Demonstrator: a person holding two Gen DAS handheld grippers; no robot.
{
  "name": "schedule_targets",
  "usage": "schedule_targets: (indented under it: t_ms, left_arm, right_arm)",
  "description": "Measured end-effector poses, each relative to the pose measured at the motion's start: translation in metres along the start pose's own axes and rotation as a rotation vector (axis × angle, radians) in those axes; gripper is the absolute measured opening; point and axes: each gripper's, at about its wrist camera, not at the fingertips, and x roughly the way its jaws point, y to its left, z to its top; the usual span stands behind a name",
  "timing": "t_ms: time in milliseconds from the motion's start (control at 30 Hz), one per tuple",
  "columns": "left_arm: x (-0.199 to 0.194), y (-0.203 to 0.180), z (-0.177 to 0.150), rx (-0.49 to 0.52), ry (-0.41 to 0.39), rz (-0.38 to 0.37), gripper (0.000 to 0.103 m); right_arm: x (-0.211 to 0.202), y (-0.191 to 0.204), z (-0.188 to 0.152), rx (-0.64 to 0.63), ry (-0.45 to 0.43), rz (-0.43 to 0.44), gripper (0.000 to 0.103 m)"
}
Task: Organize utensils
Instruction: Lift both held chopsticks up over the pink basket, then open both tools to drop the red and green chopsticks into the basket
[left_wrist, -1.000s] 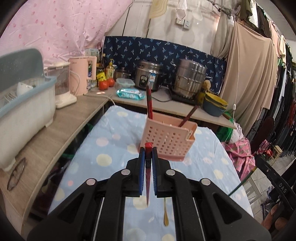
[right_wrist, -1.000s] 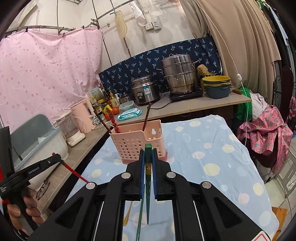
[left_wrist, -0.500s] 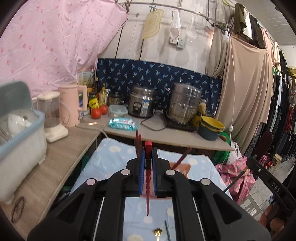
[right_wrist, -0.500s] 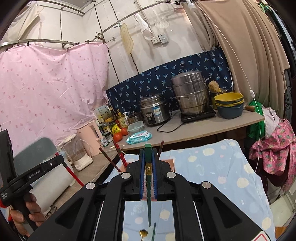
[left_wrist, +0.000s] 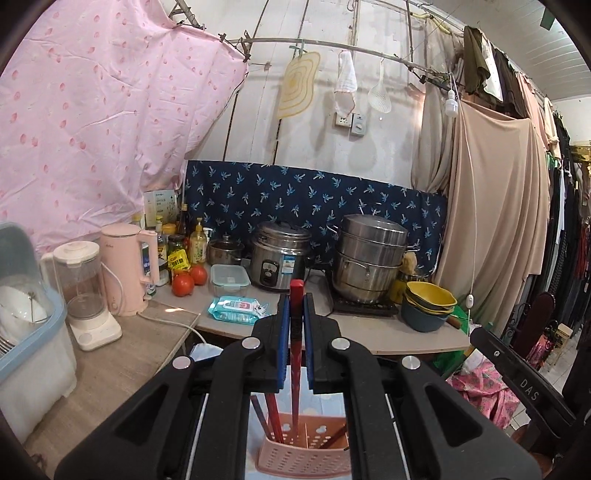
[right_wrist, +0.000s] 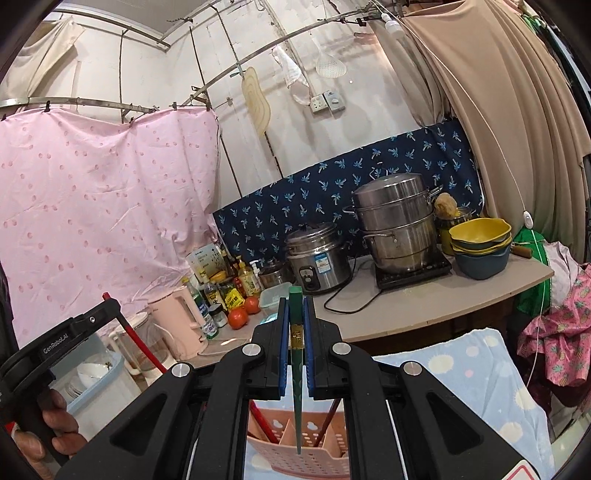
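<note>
We've got one chopstick per gripper, both pinched near the top end so the long tapered part hangs free below and can be steered tip-first into the holder.

Left gripper (left_wrist: 294, 314): jaws narrow, clamped on the red chopstick (left_wrist: 294, 354). It hangs roughly vertical, butt end just above the pads, tip down over the pink utensil basket (left_wrist: 306, 458), apparently at or just inside its rim. Can't tell which compartment. Other red chopsticks (left_wrist: 271, 413) already stand in the basket's left part, leaning.

Right gripper (right_wrist: 296, 314): jaws narrow, clamped on the green chopstick (right_wrist: 297, 387), gold band sitting between the pads. Tip points down at the basket, near its divider, looks not yet seated.

The basket stands on the spotted blue tablecloth (right_wrist: 480, 369), toward the table's far edge, below both grippers.

Next, in our judgement: lower both, then release.
</note>
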Motion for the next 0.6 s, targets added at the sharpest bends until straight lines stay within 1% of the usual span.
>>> schedule_targets:
  t_ms: [67,200,433,600]
  left_arm:
    - [0.010,0.000,-0.002,0.001,0.000,0.010,0.007]
    - [0.032,0.001,-0.014,0.001,0.040,0.017,0.007]
    - [0.055,0.012,-0.052,-0.005,0.125,0.030,0.007]
    - [0.068,0.019,-0.072,-0.018,0.179,0.041,0.007]
  right_arm:
    - [0.012,-0.001,0.002,0.002,-0.005,-0.001,0.007]
    - [0.035,-0.006,-0.004,0.010,0.018,-0.006,0.007]
    - [0.066,-0.019,-0.043,0.026,0.126,-0.023,0.007]
    - [0.075,-0.024,-0.061,0.017,0.165,-0.047,0.007]
